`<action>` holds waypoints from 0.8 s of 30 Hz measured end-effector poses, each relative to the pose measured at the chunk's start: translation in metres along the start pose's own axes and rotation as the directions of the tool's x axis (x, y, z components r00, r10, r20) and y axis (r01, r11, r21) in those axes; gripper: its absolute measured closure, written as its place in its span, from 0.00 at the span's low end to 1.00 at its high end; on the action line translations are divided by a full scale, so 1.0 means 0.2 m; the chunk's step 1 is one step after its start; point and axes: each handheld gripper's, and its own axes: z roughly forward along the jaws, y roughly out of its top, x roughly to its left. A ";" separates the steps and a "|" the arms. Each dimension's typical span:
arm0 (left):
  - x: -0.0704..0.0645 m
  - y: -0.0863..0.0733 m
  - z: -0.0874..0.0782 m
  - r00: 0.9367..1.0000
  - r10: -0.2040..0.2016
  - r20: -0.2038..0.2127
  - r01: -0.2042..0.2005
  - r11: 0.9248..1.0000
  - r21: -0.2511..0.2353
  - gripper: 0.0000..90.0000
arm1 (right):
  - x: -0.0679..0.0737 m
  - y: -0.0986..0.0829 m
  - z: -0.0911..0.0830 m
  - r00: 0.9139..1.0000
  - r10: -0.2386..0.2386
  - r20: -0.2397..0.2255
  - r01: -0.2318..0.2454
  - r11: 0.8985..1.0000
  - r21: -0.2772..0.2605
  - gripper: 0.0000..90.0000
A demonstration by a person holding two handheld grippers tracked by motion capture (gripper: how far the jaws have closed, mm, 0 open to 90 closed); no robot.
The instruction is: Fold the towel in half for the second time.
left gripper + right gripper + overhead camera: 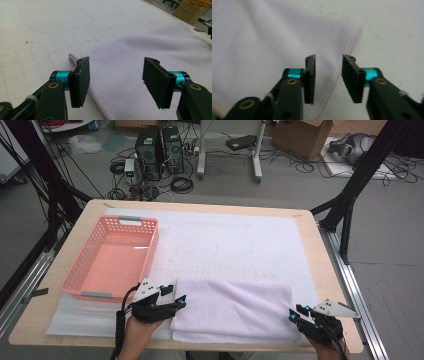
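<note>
High view looks down from above; both gripper views sit close, sharing the towel (232,309).

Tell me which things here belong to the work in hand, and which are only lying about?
In the work:
folded towel
left tool, open at its left edge
right tool, open at its right edge

Lying about:
pink basket, empty
white mat

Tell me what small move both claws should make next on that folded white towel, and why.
Probably ease each claw forward and close it on the towel's edge. The left claw stands wide open over the left end of the folded white terry towel, and the right claw is open over its right edge, neither gripping yet. The pink plastic basket sits beside it.
</note>
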 end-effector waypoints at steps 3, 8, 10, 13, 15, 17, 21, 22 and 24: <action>0.02 0.03 0.04 1.000 -0.003 -0.003 0.003 1.000 0.016 0.44 | -0.05 0.08 0.09 1.000 -0.013 0.000 0.013 1.000 -0.017 0.65; 0.07 0.07 0.12 1.000 -0.015 -0.020 0.016 0.999 0.034 0.43 | -0.09 0.19 0.31 0.997 -0.058 -0.041 0.060 0.996 0.067 0.80; 0.09 0.08 0.15 1.000 -0.018 -0.022 0.019 0.999 0.046 0.43 | -0.12 0.20 0.39 0.998 -0.058 -0.033 0.061 0.993 0.105 0.84; 0.12 0.10 0.19 0.999 -0.024 -0.032 0.026 0.998 0.059 0.43 | -0.16 0.22 0.42 0.997 -0.045 0.068 0.039 0.995 0.088 0.93; 0.13 0.11 0.21 0.999 -0.026 -0.041 0.029 0.997 0.066 0.42 | -0.17 0.22 0.43 0.997 -0.020 0.071 0.015 0.997 0.080 0.91; 0.14 0.10 0.23 0.998 -0.017 -0.054 0.021 0.996 0.086 0.42 | -0.18 0.22 0.40 0.998 -0.014 0.064 0.011 0.999 0.051 0.78; 0.15 0.09 0.27 0.998 -0.003 -0.068 0.011 0.993 0.121 0.42 | -0.23 0.18 0.33 0.998 0.060 0.019 -0.059 0.998 -0.011 0.63; 0.15 0.08 0.27 0.997 -0.003 -0.072 0.012 0.992 0.126 0.42 | -0.23 0.17 0.32 0.998 0.068 0.014 -0.068 0.998 -0.006 0.60; 0.16 0.07 0.28 0.997 -0.009 -0.080 0.020 0.989 0.146 0.41 | -0.25 0.15 0.30 0.998 0.069 -0.005 -0.069 0.998 0.002 0.54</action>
